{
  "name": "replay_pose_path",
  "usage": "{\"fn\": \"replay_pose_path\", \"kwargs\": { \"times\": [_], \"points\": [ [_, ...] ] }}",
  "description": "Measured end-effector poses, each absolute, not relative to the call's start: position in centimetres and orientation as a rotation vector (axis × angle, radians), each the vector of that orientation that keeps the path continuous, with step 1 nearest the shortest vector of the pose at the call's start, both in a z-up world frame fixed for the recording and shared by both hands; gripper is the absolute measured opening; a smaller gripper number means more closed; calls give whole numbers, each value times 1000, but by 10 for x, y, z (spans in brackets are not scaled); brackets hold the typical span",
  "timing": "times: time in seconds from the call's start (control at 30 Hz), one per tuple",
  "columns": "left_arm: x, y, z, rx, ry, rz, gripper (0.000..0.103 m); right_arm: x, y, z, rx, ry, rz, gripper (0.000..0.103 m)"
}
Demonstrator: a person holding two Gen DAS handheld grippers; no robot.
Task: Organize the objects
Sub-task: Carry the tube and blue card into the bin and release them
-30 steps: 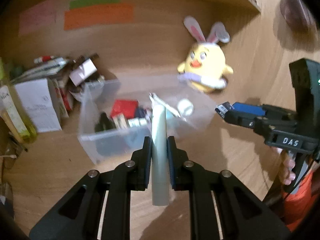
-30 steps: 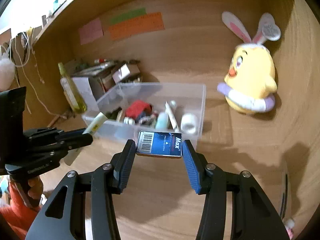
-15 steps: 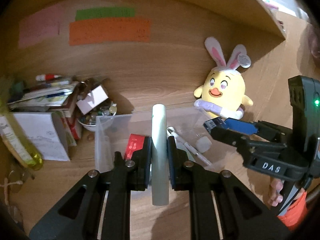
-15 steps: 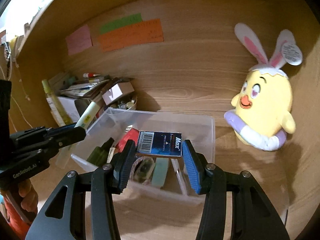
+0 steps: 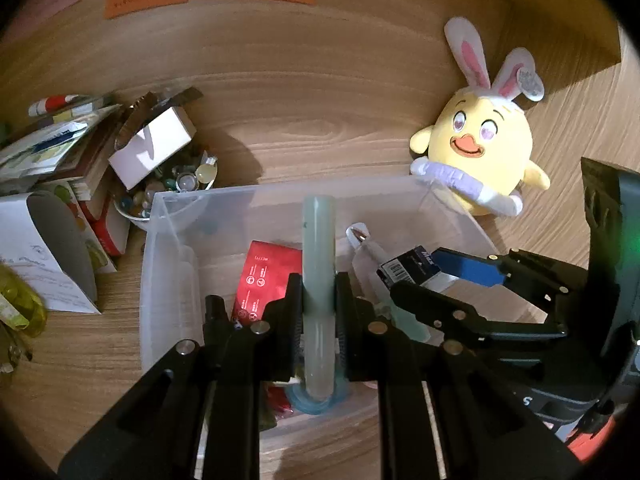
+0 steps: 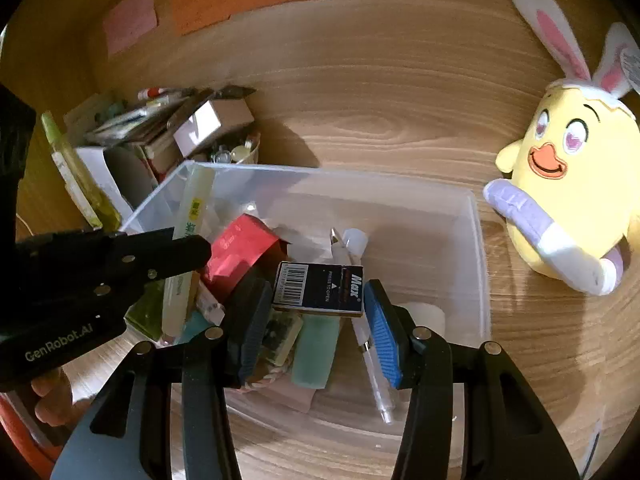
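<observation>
Left wrist view: the pale green tube (image 5: pixel 319 280) runs lengthwise along the finger axis, its round end pointing forward, away from the camera, and its rear end trailing below the pads. The left gripper (image 5: pixel 319 300) is clamped on the tube at mid-length, the jaws only as far apart as the tube is wide. Gripper and tube hang over the clear plastic bin (image 5: pixel 168 248). Inside the bin, a red packet (image 5: pixel 266 280) lies just left of the fingers and a white pen (image 5: pixel 366 246) just right of them. The right gripper (image 5: pixel 416 280) enters from the right, near the left gripper's fingers.

Right wrist view: the right gripper (image 6: pixel 318 292) grips a dark staple box (image 6: pixel 319 289) between its blue pads (image 6: pixel 382 332), jaws roughly half spread. The box's long axis lies crosswise between the fingers, barcode end at the left pad, the "Max" end at the right. It is held above the bin's contents. A yellow chick plush (image 6: pixel 572 184) sits outside the bin, far right of the gripper. To the left, the other gripper carries the tube over the bin.
</observation>
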State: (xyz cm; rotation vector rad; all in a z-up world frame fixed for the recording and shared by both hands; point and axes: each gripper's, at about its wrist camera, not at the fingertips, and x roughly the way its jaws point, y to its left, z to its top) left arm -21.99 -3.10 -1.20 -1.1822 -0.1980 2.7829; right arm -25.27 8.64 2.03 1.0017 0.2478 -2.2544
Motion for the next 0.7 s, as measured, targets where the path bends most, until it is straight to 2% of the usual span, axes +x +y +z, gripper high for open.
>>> {"fn": "replay_pose_path", "kwargs": {
  "times": [0.53,0.63,0.7],
  "points": [
    [-175,-29,12,-1055,-162,2848,17,-223,100,46,926,283,-2258,45],
    [-156,-28,17,-1005,-166,2868,34,-210,110,56,871,283,-2275,51],
    [-146,-27,20,-971,-154,2894,53,-201,117,62,830,276,-2297,59]
  ]
}}
